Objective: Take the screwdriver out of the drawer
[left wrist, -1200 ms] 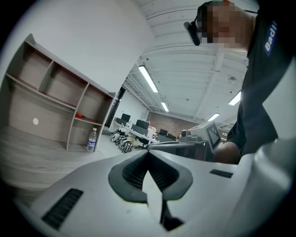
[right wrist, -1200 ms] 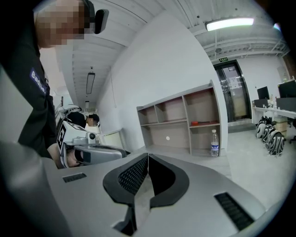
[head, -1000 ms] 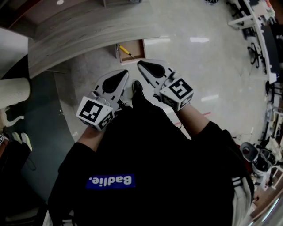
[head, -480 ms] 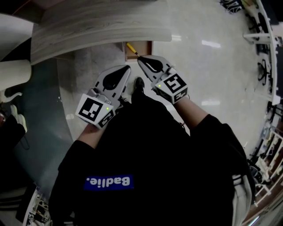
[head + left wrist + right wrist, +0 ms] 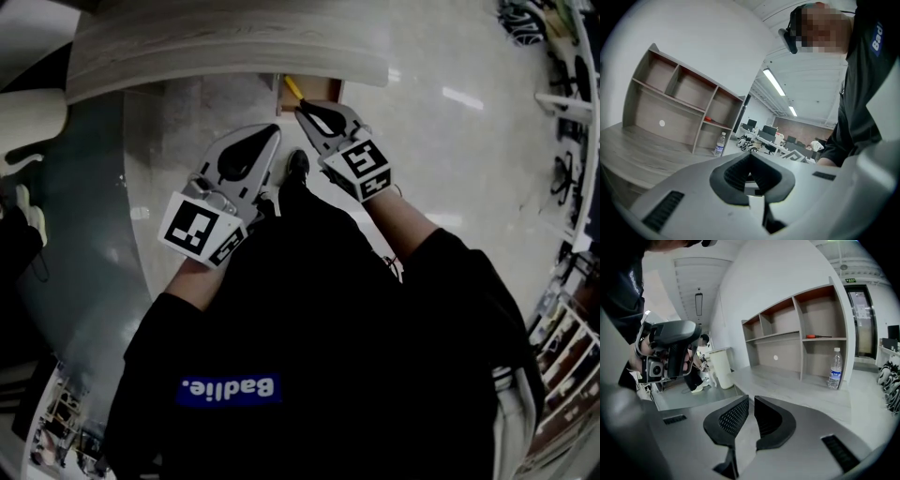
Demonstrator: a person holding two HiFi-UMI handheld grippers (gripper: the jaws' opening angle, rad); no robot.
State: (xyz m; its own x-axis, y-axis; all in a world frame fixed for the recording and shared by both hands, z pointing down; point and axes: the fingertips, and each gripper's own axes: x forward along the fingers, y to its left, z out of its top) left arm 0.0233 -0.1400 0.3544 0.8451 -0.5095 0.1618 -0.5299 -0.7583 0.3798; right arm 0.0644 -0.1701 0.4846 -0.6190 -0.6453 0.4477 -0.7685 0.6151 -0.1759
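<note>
A small wooden drawer [image 5: 324, 92] stands open under the grey desk's edge [image 5: 225, 42] in the head view. Only the yellow handle of the screwdriver [image 5: 293, 87] shows inside it; the rest is hidden by the desk and my right gripper. That right gripper [image 5: 301, 110] reaches to the drawer's front, its tip just below the handle. Its jaws are opening: the right gripper view shows a narrow gap at the right gripper [image 5: 751, 399], with nothing in it. My left gripper [image 5: 276, 130] hangs lower left, apart from the drawer. The left gripper [image 5: 750, 157] has its pads together and empty.
On the desk stands a wooden shelf unit [image 5: 801, 348] with a water bottle [image 5: 835, 367] beside it and a red-handled tool [image 5: 816, 336] on a shelf. A white bin [image 5: 723, 366] stands to the left. The person's shoe [image 5: 296, 165] lies between the grippers.
Both grippers have moved toward the desk. The right one has come down to the drawer's front beside the screwdriver. The desk edge now covers more of the drawer.
</note>
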